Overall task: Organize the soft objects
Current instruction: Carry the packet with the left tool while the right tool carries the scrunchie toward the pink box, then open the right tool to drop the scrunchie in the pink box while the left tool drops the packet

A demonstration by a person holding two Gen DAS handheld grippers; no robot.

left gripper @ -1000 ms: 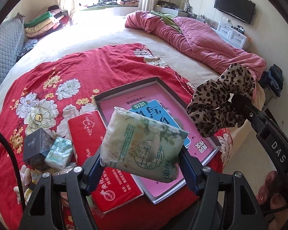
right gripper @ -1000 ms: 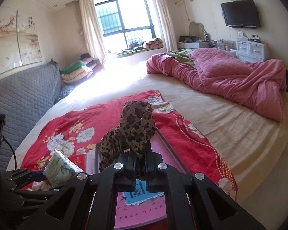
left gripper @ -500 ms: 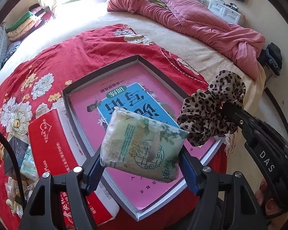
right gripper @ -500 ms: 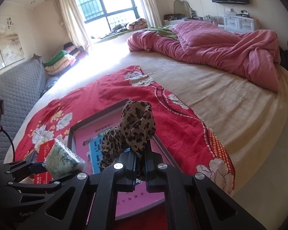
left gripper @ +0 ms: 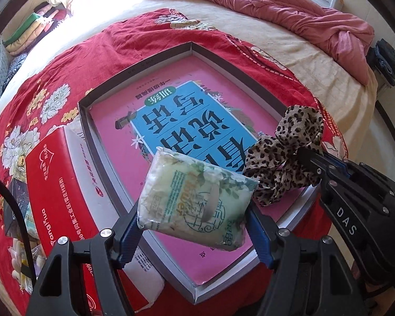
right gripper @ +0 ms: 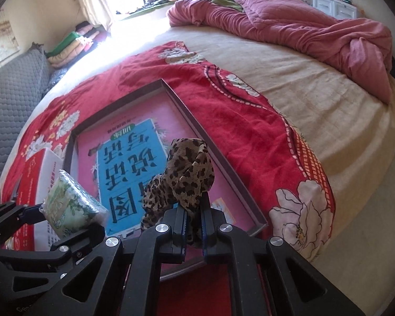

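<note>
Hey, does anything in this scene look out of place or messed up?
Only the pink quilt, heaped in a crumpled pile at the far side of the bed. The tray lies flat on the red blanket.

- We see both grippers lower than a second ago: the shallow grey box with the pink and blue booklet inside now fills far more of each view, and the window and far wall have slid almost out of the left wrist view.
- The pale green plastic-wrapped tissue pack in the left gripper now hangs over the near part of the box's pink floor.
- The leopard-print fabric scrunchie in the right gripper now sits above the box's near right corner instead of high above the bed.
- The red and white tissue box beside the grey box looks nearer.
</note>
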